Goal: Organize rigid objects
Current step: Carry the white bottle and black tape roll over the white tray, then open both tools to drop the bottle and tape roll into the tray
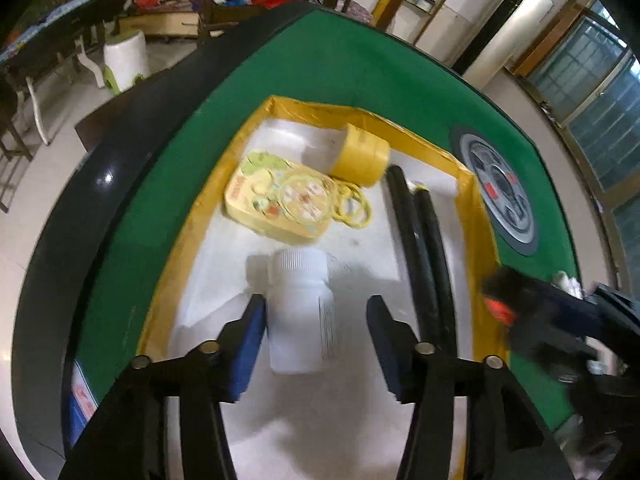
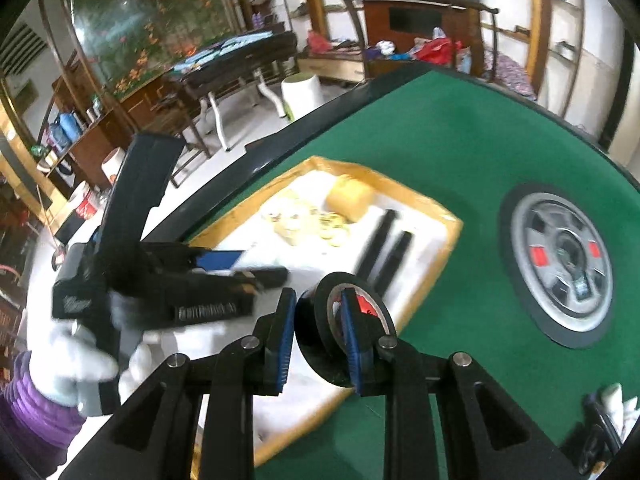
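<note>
While the left gripper (image 1: 316, 334) hangs over the tray (image 1: 276, 106), its jaws stand apart with a white bottle (image 1: 298, 312) lying between them. The blue pad on the left of that frame sits right against the bottle's side; the other pad stands clear of it, so nothing is being squeezed. The bottle lies flat on the white tray floor, cap (image 1: 298, 258) pointing away from the jaws toward the upper middle of the frame, its long axis running along the line of the fingers. It looks set down, or just about released.

Further up in the same view sit a yellow tin (image 1: 276, 200), some yellow rings (image 1: 354, 204), a yellow tape roll (image 1: 362, 156) and two black rods (image 1: 424, 256), all inside the tray on the green bench (image 1: 360, 68).

Seen from the right wrist, the right gripper (image 2: 316, 344) has its jaws clamped on a black tape roll (image 2: 320, 344), held on edge, one pad through its hole and one outside. It hovers at the lower centre of the frame, over the tray's near edge. Free tray floor lies just beyond the roll, left of the rods (image 2: 384, 244), so I'd judge the right hand places next. The left gripper (image 2: 248, 268), at the left of that frame, crowds the same patch and would need to back out first.
</note>
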Motion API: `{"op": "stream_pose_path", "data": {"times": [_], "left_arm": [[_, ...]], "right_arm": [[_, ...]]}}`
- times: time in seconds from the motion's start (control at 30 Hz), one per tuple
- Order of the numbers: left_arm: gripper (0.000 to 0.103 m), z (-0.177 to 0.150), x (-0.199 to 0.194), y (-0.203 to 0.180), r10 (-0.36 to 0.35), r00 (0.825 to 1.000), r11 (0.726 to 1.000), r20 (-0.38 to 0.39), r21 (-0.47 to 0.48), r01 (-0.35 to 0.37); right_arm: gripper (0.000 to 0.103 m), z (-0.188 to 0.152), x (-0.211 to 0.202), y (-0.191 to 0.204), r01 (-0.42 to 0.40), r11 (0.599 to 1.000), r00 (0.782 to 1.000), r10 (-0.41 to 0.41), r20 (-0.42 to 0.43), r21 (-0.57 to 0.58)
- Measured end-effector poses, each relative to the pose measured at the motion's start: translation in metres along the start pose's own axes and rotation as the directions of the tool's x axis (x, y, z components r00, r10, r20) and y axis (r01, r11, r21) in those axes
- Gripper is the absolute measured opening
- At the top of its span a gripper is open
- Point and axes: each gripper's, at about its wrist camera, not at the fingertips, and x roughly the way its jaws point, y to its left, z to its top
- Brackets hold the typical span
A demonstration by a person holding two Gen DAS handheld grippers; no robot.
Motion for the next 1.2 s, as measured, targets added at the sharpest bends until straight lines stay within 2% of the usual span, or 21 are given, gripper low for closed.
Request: {"op": "stream_pose_path", "data": {"times": [0.1, 0.17, 0.23, 0.33, 0.47, 0.57, 0.67, 0.73, 0.8, 0.87, 1.07, 1.2], "left_arm": [[0.061, -0.011, -0.021, 0.007, -0.046, 0.998, 0.999, 0.044, -0.018, 0.047], [0.067, -0.018, -0.036, 0.014, -0.040, 0.996, 0.998, 0.082, -0.035, 0.043], [0.074, -0.030, -0.058, 0.031, -0.074, 0.986, 0.994, 0.152, -0.070, 0.085], [0.074, -0.045, -0.084, 0.058, -0.105, 0.963, 0.980, 0.248, -0.138, 0.142], [0.075, -0.060, -0.107, 0.085, -0.065, 0.935, 0.970, 0.348, -0.200, 0.142], [0.077, -0.067, -0.113, 0.096, -0.059, 0.928, 0.961, 0.369, -0.231, 0.154], [0.077, -0.069, -0.117, 0.102, -0.041, 0.920, 0.955, 0.390, -0.255, 0.151], [0.082, -0.071, -0.118, 0.104, -0.035, 0.916, 0.952, 0.399, -0.267, 0.153], [0.087, -0.075, -0.119, 0.106, -0.034, 0.915, 0.949, 0.402, -0.275, 0.156], [0.087, -0.076, -0.118, 0.108, -0.037, 0.916, 0.947, 0.400, -0.280, 0.160], [0.088, -0.083, -0.120, 0.101, -0.029, 0.918, 0.953, 0.397, -0.266, 0.145], [0.088, -0.084, -0.121, 0.083, 0.025, 0.917, 0.970, 0.398, -0.233, 0.075]], "right_arm": [[0.022, 0.008, 0.017, 0.010, -0.006, 1.000, 1.000, 0.006, -0.028, -0.006], [0.022, 0.014, 0.028, 0.010, -0.008, 1.000, 0.999, 0.008, -0.045, 0.000], [0.022, 0.018, 0.037, 0.008, -0.008, 1.000, 0.998, 0.009, -0.058, 0.015], [0.022, 0.023, 0.049, 0.007, -0.010, 0.999, 0.997, 0.012, -0.076, 0.031], [0.022, 0.032, 0.066, 0.009, 0.021, 0.999, 0.995, -0.018, -0.099, 0.024], [0.023, 0.037, 0.078, 0.012, 0.032, 0.999, 0.993, -0.028, -0.115, 0.030], [0.023, 0.041, 0.086, 0.019, 0.076, 0.997, 0.991, -0.076, -0.107, 0.003], [0.031, 0.042, 0.088, 0.021, 0.101, 0.995, 0.990, -0.101, -0.103, -0.003], [0.044, 0.042, 0.088, 0.020, 0.099, 0.995, 0.990, -0.098, -0.100, 0.003], [0.049, 0.042, 0.087, 0.017, 0.082, 0.996, 0.992, -0.080, -0.098, 0.020], [0.049, 0.037, 0.051, 0.005, 0.063, 0.995, 0.998, -0.063, -0.007, 0.076], [0.057, 0.019, 0.014, -0.007, 0.085, 0.992, 0.993, -0.091, 0.070, 0.092]]}}
